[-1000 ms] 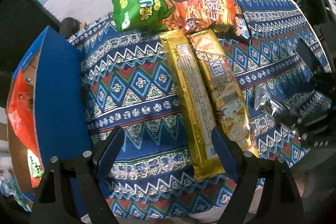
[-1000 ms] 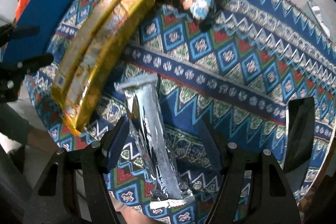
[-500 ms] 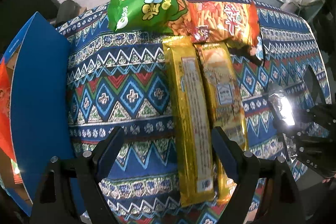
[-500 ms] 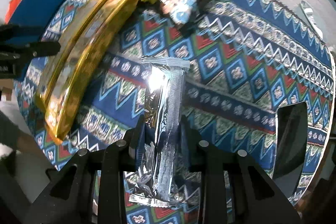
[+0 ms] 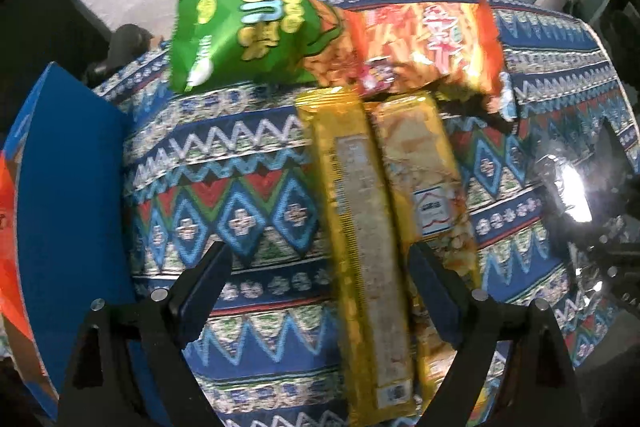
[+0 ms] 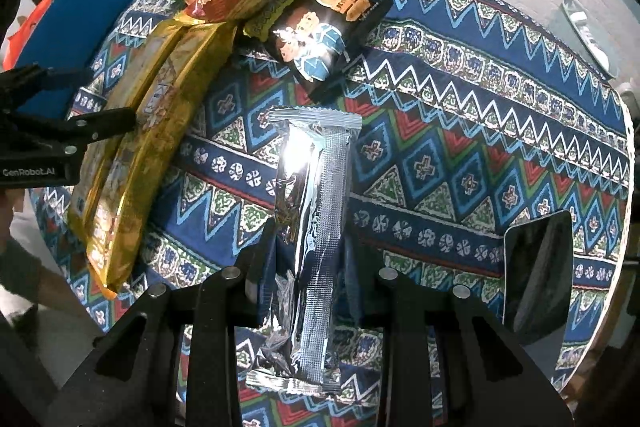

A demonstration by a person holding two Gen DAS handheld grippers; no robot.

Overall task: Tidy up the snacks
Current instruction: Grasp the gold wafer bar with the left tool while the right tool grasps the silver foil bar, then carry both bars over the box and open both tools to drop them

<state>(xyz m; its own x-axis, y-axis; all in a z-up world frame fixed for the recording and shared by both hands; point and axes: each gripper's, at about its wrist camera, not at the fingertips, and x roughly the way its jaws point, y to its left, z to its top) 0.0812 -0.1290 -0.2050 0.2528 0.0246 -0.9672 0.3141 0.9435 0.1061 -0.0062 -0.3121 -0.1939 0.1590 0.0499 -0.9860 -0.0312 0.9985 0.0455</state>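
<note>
Left tool (image 5: 316, 291), jaws wide and just opened further, straddles the long gold foil cracker pack (image 5: 360, 247) lengthwise; right tool (image 6: 308, 263) clamps the silver foil bar (image 6: 312, 227).

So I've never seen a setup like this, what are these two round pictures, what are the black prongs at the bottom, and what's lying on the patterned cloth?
Each picture comes from a fisheye camera on a hand-held gripper, looking along its two fingers.

The left gripper is open; its jaws have just been opening, over the two long gold packets, pads not pressing.

The right gripper is shut on a silver foil packet.

On the patterned tablecloth also lie a green snack bag, an orange snack bag and a dark packet. A blue box stands at the cloth's edge.
</note>
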